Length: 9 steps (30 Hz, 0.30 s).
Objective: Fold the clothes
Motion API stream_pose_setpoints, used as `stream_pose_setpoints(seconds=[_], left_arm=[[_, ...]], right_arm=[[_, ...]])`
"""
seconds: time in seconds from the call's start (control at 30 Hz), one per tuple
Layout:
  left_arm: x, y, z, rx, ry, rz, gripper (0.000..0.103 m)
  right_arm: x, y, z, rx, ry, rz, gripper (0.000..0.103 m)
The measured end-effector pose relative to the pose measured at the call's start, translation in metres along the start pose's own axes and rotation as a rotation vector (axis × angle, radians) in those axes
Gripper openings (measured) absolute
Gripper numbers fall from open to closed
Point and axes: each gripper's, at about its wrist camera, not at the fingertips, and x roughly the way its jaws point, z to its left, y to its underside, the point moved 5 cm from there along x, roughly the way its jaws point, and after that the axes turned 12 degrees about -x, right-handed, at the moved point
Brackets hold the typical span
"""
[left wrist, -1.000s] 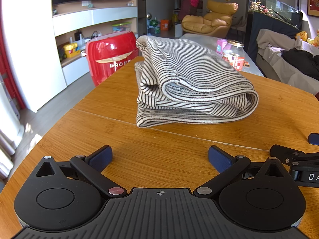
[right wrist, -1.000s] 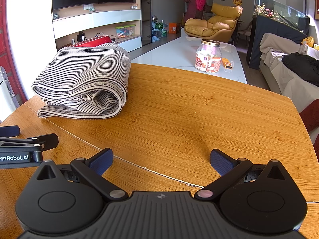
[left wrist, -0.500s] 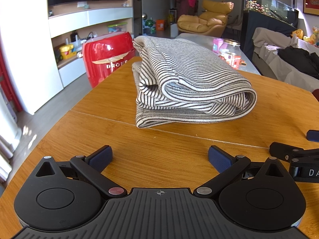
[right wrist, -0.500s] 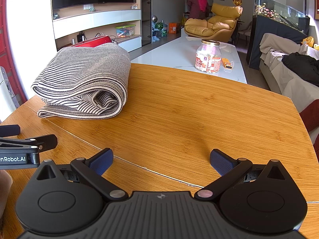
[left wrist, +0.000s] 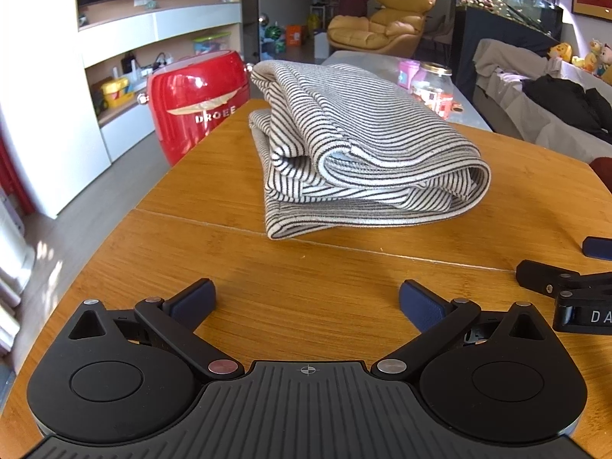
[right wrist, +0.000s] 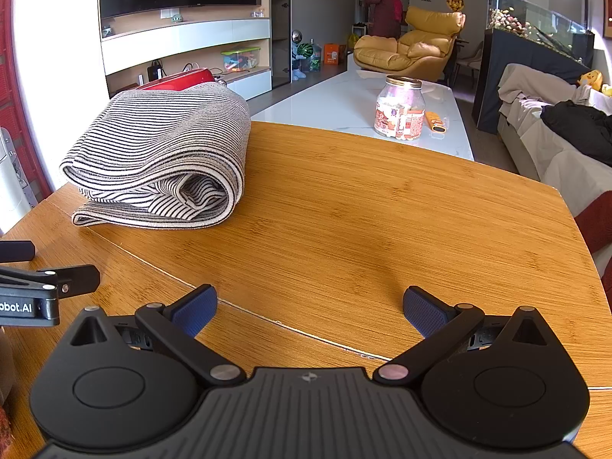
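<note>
Striped cloth lies folded on the wooden desk; left gripper and right gripper both gape apart, holding nothing.

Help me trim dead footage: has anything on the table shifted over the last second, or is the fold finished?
Nothing on the table moved. The striped garment lies folded on the wooden table, just as before. The left hand-held gripper and right hand-held gripper stay open, clear of it; the left view only drifted slightly.

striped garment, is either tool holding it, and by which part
Nothing is held. The left tool and right tool are open, apart from the striped garment.
</note>
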Motion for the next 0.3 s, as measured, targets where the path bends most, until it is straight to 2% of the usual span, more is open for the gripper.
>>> stream_pose_setpoints(seconds=[0.3], left_arm=[[-0.0079, 0.0025, 0.0087, -0.060, -0.032, -0.009, 0.103]], right_arm=[[0.0000, 0.0000, -0.0001, 0.000, 0.000, 0.000, 0.103]])
